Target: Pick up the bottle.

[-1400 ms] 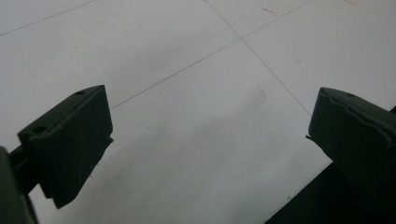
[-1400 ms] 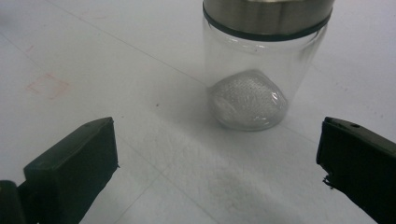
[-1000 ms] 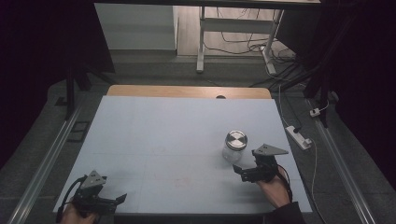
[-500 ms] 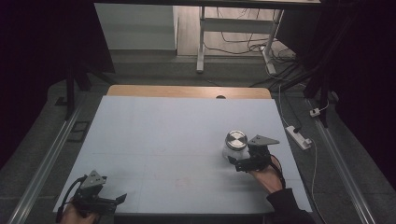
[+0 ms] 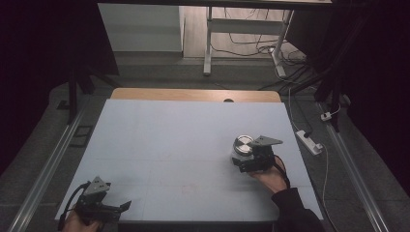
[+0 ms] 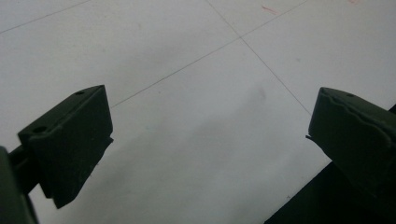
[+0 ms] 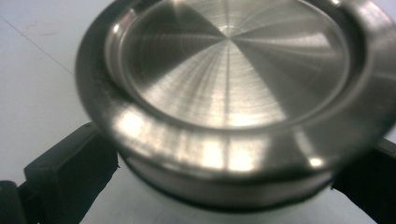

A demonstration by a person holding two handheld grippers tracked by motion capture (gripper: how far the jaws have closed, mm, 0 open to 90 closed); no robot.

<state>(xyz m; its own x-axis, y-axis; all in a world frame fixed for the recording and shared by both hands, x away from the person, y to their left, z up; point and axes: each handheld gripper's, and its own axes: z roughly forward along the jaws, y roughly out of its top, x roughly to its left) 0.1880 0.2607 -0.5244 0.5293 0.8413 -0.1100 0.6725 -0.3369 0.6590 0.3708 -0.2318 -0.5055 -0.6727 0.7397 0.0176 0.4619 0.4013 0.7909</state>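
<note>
Your right gripper [image 5: 244, 162] sits toward the right edge of the bench [image 5: 159, 145], a little nearer the front than the back, with your hand [image 5: 270, 178] behind it and the grey three-cornered plate on top. Its fingers [image 7: 70, 175] flank the steel-lidded jar [image 5: 243, 145]: in the right gripper view one black finger stands at each side just under the rim of the brushed metal lid [image 7: 229, 60], with the pale body of the jar between them. Whether the fingers already press on the jar or merely bracket it you cannot tell from here. The jar stands upright on the bench surface. Your left gripper [image 5: 118, 209] rests at the front left corner of the bench, well apart from the jar, and its fingers [image 6: 70, 140] are spread wide with nothing between them but the white bench top, right by the front edge
</note>
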